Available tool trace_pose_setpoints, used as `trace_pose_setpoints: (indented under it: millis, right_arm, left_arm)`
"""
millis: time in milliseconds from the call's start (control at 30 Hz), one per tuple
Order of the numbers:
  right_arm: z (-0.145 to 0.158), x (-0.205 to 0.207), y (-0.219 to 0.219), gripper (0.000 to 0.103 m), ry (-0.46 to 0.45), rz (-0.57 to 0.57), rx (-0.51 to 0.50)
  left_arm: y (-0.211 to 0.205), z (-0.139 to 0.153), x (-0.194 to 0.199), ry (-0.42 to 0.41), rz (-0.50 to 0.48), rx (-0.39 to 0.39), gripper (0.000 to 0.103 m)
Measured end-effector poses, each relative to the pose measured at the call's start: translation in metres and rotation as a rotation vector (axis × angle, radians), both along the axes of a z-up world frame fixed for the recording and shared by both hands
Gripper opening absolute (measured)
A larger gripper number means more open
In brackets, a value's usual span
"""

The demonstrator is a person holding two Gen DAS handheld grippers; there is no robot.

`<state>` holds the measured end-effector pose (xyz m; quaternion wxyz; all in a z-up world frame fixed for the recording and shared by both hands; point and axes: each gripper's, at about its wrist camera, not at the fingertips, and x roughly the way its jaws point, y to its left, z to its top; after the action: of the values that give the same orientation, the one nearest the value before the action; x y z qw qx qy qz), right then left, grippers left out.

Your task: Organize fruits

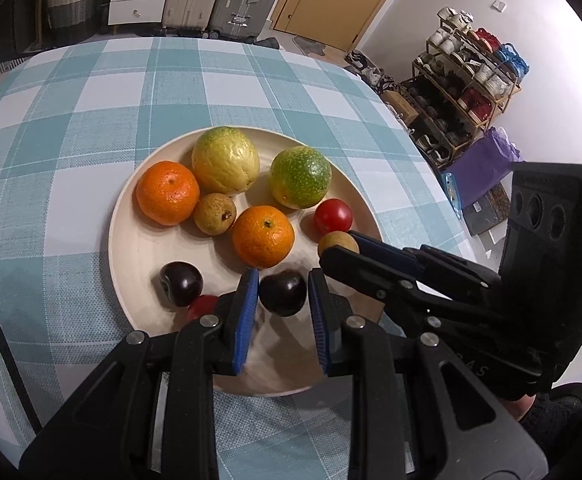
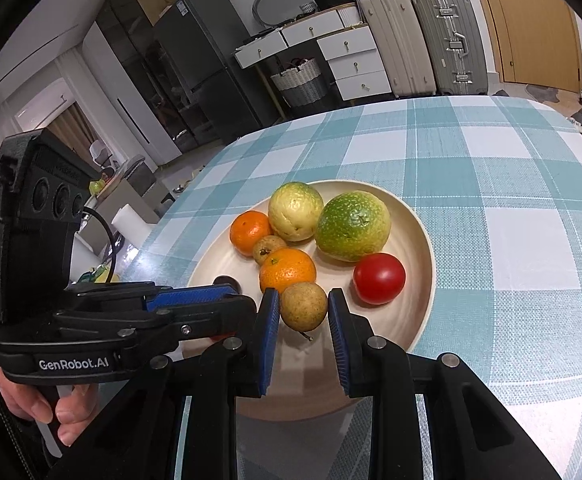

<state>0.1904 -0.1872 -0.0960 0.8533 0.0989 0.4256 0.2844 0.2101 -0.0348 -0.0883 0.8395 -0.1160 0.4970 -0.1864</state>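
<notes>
The left gripper (image 1: 283, 280), black with blue-padded fingers (image 1: 247, 316), is closed on a dark purple plum (image 1: 282, 293) over the round cream plate (image 1: 131, 248), which sits on the table (image 1: 71, 120) under a teal-and-white checked cloth. From the right, the right gripper (image 1: 341, 250) has its jaws closed on a small brownish-yellow round fruit (image 1: 337, 242). Also on the plate: two oranges (image 1: 263, 236), two large yellow-green citrus fruits (image 1: 225, 160), a red tomato (image 1: 333, 216) and a second plum (image 1: 181, 283).

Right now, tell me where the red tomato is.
In the right wrist view, the red tomato sits on the plate's right side, beside the green-yellow citrus.
</notes>
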Motion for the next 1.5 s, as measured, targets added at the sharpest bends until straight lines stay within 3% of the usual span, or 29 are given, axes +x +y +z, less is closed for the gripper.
trace_pose_setpoints:
  millis: [133,200,267,367,900,1000,1233,1333,1500]
  right_arm:
    - [0.0,0.001,-0.002,0.029,0.0,-0.005,0.016]
    - [0.002,-0.001,-0.006,0.042,-0.007,-0.019,0.027]
    - [0.004,-0.002,-0.009,0.048,-0.016,-0.025,0.039]
    - [0.01,-0.006,-0.014,0.049,-0.033,-0.046,0.041]
    - [0.042,-0.041,-0.041,0.068,-0.132,-0.141,0.064]
    - [0.048,-0.048,-0.042,0.071,-0.156,-0.147,0.067]
    - [0.064,-0.069,-0.042,0.081,-0.224,-0.157,0.075]
    - [0.072,-0.078,-0.043,0.086,-0.26,-0.161,0.079]
    - [0.084,-0.094,-0.044,0.097,-0.325,-0.184,0.09]
  left_arm:
    - [0.004,0.004,0.0,-0.009,0.008,-0.02,0.023]
    - [0.005,0.006,-0.001,-0.015,0.008,-0.02,0.029]
    - [0.006,0.009,-0.003,-0.02,0.016,-0.023,0.042]
    - [0.01,0.015,-0.008,-0.035,0.033,-0.04,0.049]
    - [0.027,0.059,-0.049,-0.15,0.082,-0.047,0.056]
    - [0.028,0.065,-0.059,-0.18,0.102,-0.021,0.057]
    - [0.031,0.08,-0.083,-0.254,0.171,0.063,0.07]
    - [0.032,0.086,-0.091,-0.296,0.202,0.104,0.082]
    - [0.029,0.098,-0.105,-0.365,0.232,0.158,0.084]
